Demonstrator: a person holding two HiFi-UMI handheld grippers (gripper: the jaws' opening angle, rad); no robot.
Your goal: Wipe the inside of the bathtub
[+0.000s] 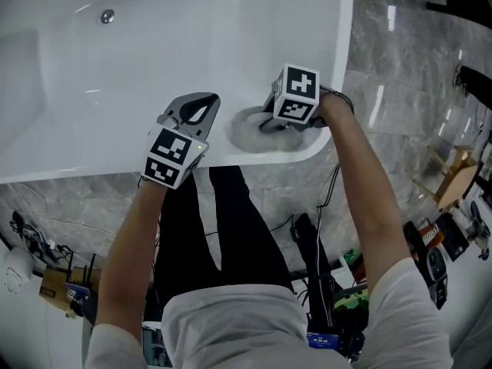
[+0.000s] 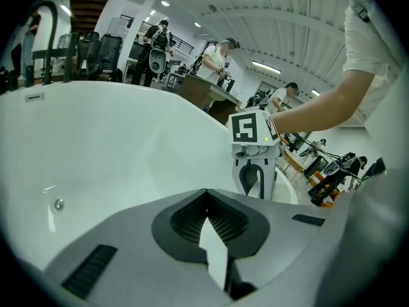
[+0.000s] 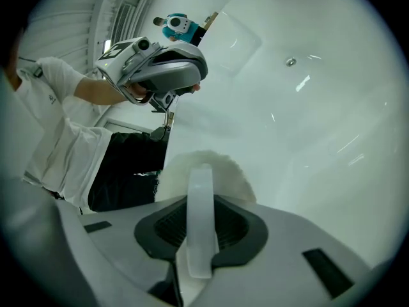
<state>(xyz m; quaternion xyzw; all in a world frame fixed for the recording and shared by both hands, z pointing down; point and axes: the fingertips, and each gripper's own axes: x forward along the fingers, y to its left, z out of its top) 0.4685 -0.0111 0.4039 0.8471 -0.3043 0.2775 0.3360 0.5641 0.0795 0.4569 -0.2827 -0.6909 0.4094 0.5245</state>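
- A person leans over a white bathtub (image 1: 154, 52) that fills the upper left of the head view, a pair of tongs in each hand.
- The right tongs (image 3: 200, 200) are clenched on the pale translucent handle (image 3: 202, 184) of a round, fluffy wiping pad (image 1: 247, 135).
- The pad lies pressed to the white surface at the tub's near corner, centre frame, close to the outer edge. Whether that spot is rim or inner wall cannot be told.
- The left tongs (image 2: 206, 196) hover just left of the pad, their tips closed together on nothing.
- Most of the basin, up to the metal fitting (image 1: 108, 16) at upper left, lies well away from the pad, so the wiping appears to have much ground left.
- The likely trouble: the grip is on a thin, smooth strap alone, and hard pressure or a sideways drag could twist it out of the tongs.
- A stroke toward the bottom of the frame could carry the pad over the edge onto the grey tiled floor (image 1: 400, 52).
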